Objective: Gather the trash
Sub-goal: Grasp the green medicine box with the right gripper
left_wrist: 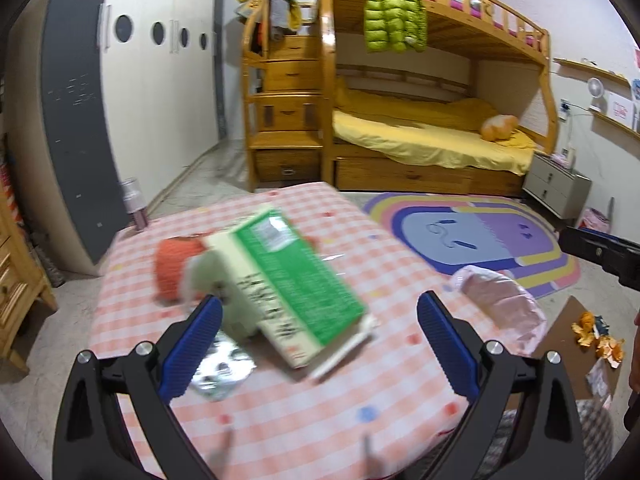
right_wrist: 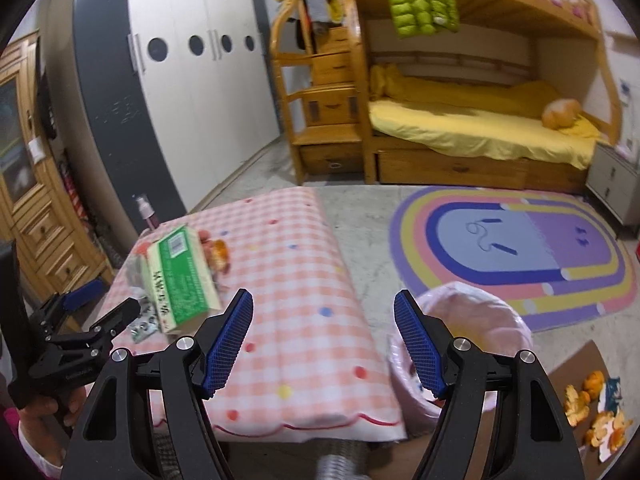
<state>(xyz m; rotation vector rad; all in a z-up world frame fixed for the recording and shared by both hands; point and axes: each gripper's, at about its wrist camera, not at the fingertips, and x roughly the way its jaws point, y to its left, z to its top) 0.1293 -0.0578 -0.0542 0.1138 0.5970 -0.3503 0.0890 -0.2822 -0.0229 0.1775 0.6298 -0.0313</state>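
Green-and-cream carton (left_wrist: pixel 280 288) lies on the checked table (left_wrist: pixel 320 412), left of the pink-lined bin (right_wrist: pixel 476 320). Left gripper (left_wrist: pixel 320 344) gapes wide and empty around it; right gripper (right_wrist: pixel 324 338), also open, holds nothing. Close squarely across its narrow sides before lifting toward the bin.

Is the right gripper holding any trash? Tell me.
No. In the right wrist view the right gripper stands open and empty, above the checked tablecloth and beside the pink bin bag.

The tablecloth (right_wrist: pixel 304 296) has pink and white checks with dots – the box (left_wrist: pixel 280 280) is green, the bin bag (right_wrist: pixel 472 320) pink.
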